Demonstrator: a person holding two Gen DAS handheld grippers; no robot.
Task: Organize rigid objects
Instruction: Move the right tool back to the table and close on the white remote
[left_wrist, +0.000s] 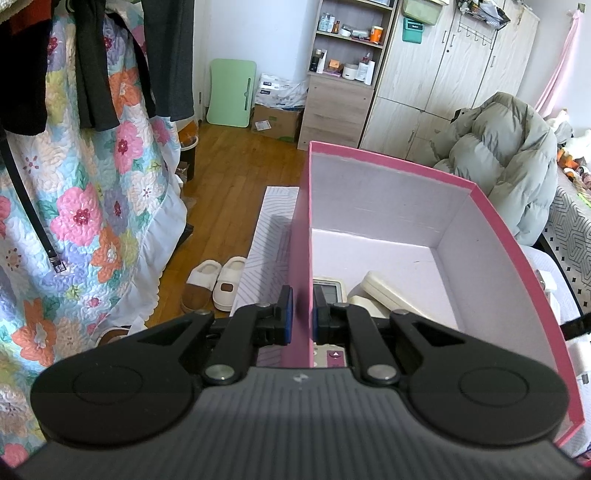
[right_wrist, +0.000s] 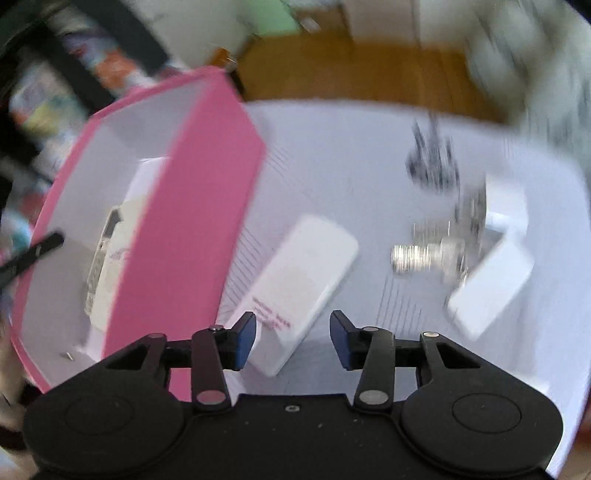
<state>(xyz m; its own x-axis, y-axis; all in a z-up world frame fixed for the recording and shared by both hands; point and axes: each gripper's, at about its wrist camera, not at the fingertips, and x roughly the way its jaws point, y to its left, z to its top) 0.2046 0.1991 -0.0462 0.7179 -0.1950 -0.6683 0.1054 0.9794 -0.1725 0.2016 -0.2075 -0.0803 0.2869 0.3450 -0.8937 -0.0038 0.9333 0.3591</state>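
Observation:
A pink box (left_wrist: 388, 195) with a pale inside stands on a white patterned mat. My left gripper (left_wrist: 302, 314) is shut on the box's left wall (left_wrist: 301, 236). Inside the box lie a remote-like device with a screen (left_wrist: 330, 291) and a cream case (left_wrist: 384, 291). In the blurred right wrist view the pink box (right_wrist: 192, 206) is at left. My right gripper (right_wrist: 292, 338) is open, just above the near end of a white flat box with pink print (right_wrist: 303, 273). Another white flat object (right_wrist: 491, 288) and a shiny small object (right_wrist: 424, 254) lie further right.
A floral quilt (left_wrist: 92, 206) and dark clothes hang at left. Slippers (left_wrist: 214, 284) stand on the wooden floor. A shelf unit (left_wrist: 343, 74), wardrobe (left_wrist: 443, 74) and a puffy grey jacket (left_wrist: 509, 162) are beyond the box. The mat's edge (right_wrist: 369, 103) meets the floor.

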